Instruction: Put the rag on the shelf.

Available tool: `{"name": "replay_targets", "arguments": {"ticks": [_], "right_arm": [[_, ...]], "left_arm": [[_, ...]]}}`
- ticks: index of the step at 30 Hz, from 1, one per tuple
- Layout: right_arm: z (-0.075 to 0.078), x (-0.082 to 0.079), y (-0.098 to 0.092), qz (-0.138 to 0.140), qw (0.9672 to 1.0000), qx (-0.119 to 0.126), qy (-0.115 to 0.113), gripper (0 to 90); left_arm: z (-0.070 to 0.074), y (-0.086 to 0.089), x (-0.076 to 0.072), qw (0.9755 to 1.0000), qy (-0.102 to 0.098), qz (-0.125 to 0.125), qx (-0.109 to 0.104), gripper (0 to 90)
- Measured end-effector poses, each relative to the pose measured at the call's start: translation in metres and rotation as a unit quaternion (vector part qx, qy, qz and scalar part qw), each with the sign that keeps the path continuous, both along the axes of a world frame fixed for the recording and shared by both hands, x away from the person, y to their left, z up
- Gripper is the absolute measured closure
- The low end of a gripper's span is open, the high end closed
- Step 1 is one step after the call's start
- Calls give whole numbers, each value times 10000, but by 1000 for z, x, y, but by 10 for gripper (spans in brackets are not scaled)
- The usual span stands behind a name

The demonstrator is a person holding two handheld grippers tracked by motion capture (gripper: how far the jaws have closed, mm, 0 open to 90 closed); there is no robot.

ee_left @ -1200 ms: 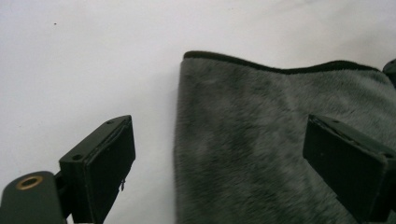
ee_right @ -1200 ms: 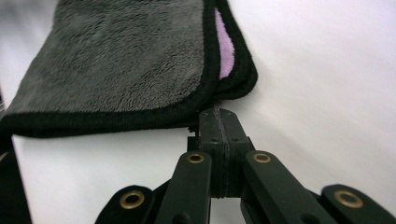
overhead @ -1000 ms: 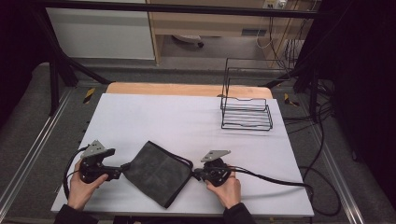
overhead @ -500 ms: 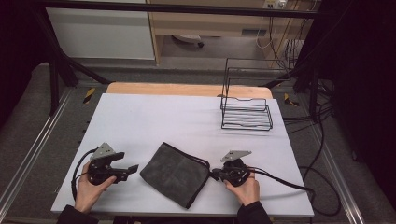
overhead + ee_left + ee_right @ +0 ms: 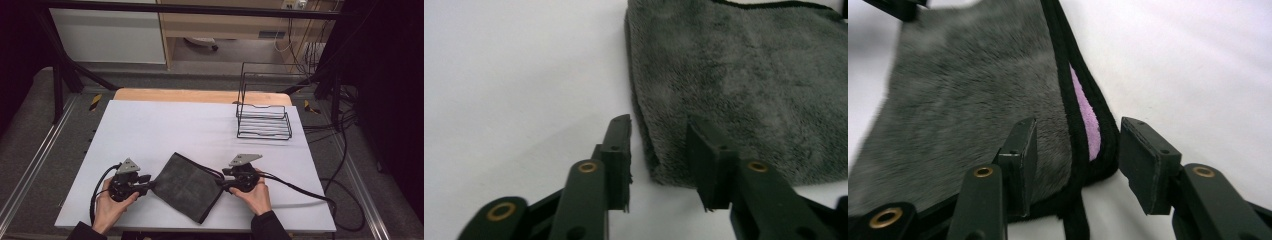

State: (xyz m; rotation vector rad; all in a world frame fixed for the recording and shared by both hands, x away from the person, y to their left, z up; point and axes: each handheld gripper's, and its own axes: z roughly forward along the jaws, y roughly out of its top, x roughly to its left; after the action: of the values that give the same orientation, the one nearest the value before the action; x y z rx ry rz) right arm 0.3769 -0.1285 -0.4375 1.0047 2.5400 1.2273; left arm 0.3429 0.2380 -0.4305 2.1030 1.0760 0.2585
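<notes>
A folded grey cloth (image 5: pixel 187 186) lies low and centre in the high view; the left gripper (image 5: pixel 659 150) and right gripper (image 5: pixel 1075 150) flank its corners, jaws apart, each straddling an edge

Folded dark grey plush cloth with black edging (image 5: pixel 187 186)

It lies flat and askew on the white table (image 5: pixel 175 125), near the front edge; pink shows inside one corner.
</notes>
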Motion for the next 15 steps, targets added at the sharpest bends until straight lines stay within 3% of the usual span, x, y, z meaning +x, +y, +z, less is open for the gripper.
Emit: {"name": "replay_targets", "arguments": {"ticks": [2, 3, 7, 12, 13, 15], "right_arm": [[-11, 9, 3, 52, 9997, -109, 213, 503], [-12, 11, 2, 72, 9996, -50, 260, 509], [-12, 14, -1, 137, 9991, 23, 397, 530], [-12, 15, -2, 188, 9981, 74, 577, 657], [-13, 15, -2, 215, 9968, 177, 748, 733], [-13, 14, -2, 223, 9967, 197, 750, 767]], "left_arm": [[-2, 0, 0, 10000, 94, 18, 26, 681], [-4, 0, 0, 9998, 201, -2, 11, 691], [-7, -3, -1, 9996, 283, -36, 28, 743], [-9, -5, 1, 9992, 405, -21, -18, 796], [-8, -6, 1, 9990, 438, -9, -6, 827], [-8, -6, 2, 9989, 469, -17, -7, 849]]}}
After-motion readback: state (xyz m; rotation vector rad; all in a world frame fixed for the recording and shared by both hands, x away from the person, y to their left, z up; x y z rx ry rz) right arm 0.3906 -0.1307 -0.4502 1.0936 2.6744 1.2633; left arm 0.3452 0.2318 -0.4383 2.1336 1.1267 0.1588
